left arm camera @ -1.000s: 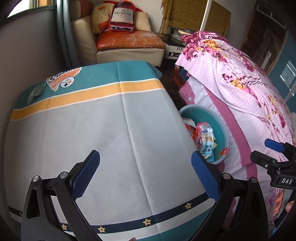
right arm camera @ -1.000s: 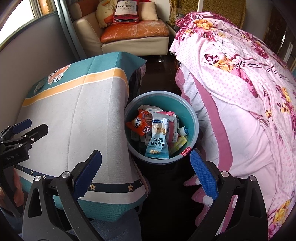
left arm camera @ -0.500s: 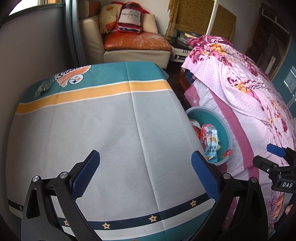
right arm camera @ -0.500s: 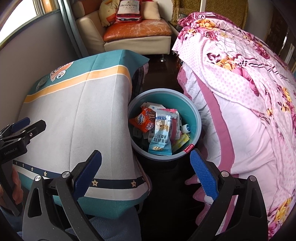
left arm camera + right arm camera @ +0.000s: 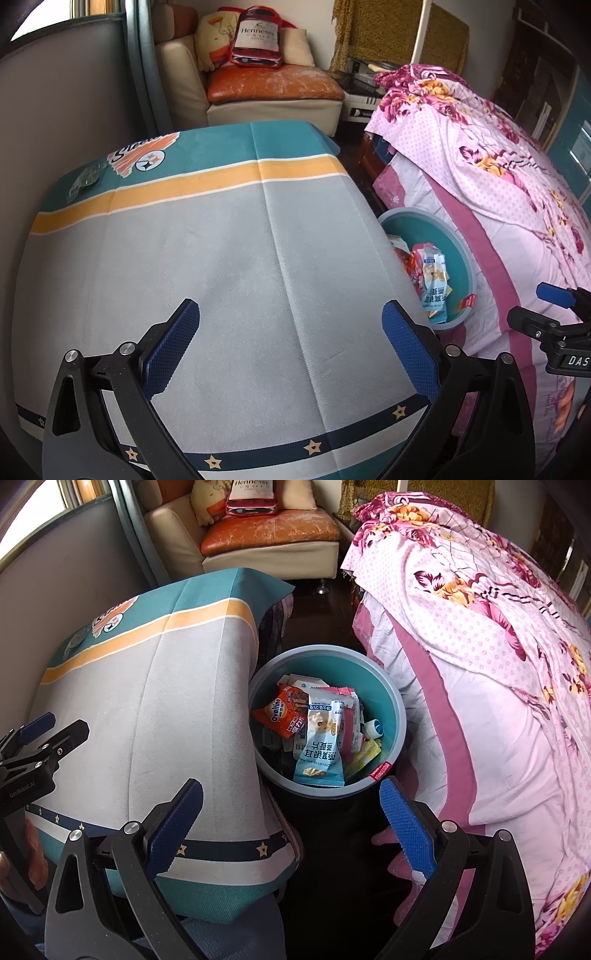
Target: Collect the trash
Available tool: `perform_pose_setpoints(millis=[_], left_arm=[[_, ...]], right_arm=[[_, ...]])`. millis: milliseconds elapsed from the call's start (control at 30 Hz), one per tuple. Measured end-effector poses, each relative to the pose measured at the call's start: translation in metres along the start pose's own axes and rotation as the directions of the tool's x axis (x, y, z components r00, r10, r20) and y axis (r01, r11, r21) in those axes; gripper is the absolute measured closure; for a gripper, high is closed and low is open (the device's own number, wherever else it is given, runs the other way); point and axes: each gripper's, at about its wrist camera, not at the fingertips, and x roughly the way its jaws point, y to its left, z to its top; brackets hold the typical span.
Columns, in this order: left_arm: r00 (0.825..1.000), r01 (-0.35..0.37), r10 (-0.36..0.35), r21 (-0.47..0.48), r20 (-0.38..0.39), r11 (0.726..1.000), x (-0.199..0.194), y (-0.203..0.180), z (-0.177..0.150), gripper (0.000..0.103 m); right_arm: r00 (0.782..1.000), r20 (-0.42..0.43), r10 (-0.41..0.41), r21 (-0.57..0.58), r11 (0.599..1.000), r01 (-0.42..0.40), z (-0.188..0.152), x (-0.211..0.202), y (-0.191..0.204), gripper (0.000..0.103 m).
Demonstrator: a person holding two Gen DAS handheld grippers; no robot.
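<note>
Left wrist view: the left hand-held gripper (image 5: 290, 341) hangs over the cloth-covered worktop (image 5: 229, 258), jaws spread wide and gripping nothing. The cloth looks bare except for a small crumpled clear wrapper (image 5: 85, 180) near the far left corner, by the logo. That could be the last scrap, though it is too small to be sure. The teal bin (image 5: 458, 243) peeks out past the worktop's right edge, against the bed (image 5: 498, 177). Right wrist view: the right hand-held gripper (image 5: 290, 827) is released too, empty, poised above the bin (image 5: 400, 716), which sits between worktop (image 5: 155, 716) and bed (image 5: 498, 686) and is packed with snack wrappers (image 5: 319, 734). My read: collecting is nearly finished, hands between picks. The next move calls for a long left reach to that far corner, then a delicate pinch on flimsy film.
</note>
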Motion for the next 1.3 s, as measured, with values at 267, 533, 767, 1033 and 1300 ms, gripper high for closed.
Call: perform_pose_setpoints(millis=[267, 533, 767, 1033, 1300], left_arm=[[1.000, -0.021, 0.021, 0.004, -0.007, 1.000, 0.008, -0.001, 0.001, 0.004], [0.999, -0.028, 0.028, 0.004, -0.016, 1.000, 0.014, -0.001, 0.000, 0.004], [0.999, -0.028, 0.029, 0.005, -0.023, 1.000, 0.016, -0.001, -0.002, 0.004], [0.999, -0.029, 0.030, 0.009, -0.024, 1.000, 0.017, -0.002, -0.003, 0.004], [0.999, -0.038, 0.038, 0.010, -0.029, 0.999, 0.020, -0.002, -0.003, 0.004]], right_arm=[[1.000, -0.017, 0.001, 0.006, 1.000, -0.001, 0.003, 0.011, -0.003, 0.011], [1.000, -0.022, -0.007, 0.008, 1.000, 0.007, 0.004, 0.016, -0.005, 0.011], [1.000, -0.024, -0.009, 0.007, 1.000, 0.009, 0.005, 0.017, -0.005, 0.011], [1.000, -0.016, -0.016, 0.017, 1.000, 0.016, 0.004, 0.019, -0.007, 0.011], [1.000, -0.014, -0.020, 0.021, 1.000, 0.020, 0.004, 0.019, -0.006, 0.011]])
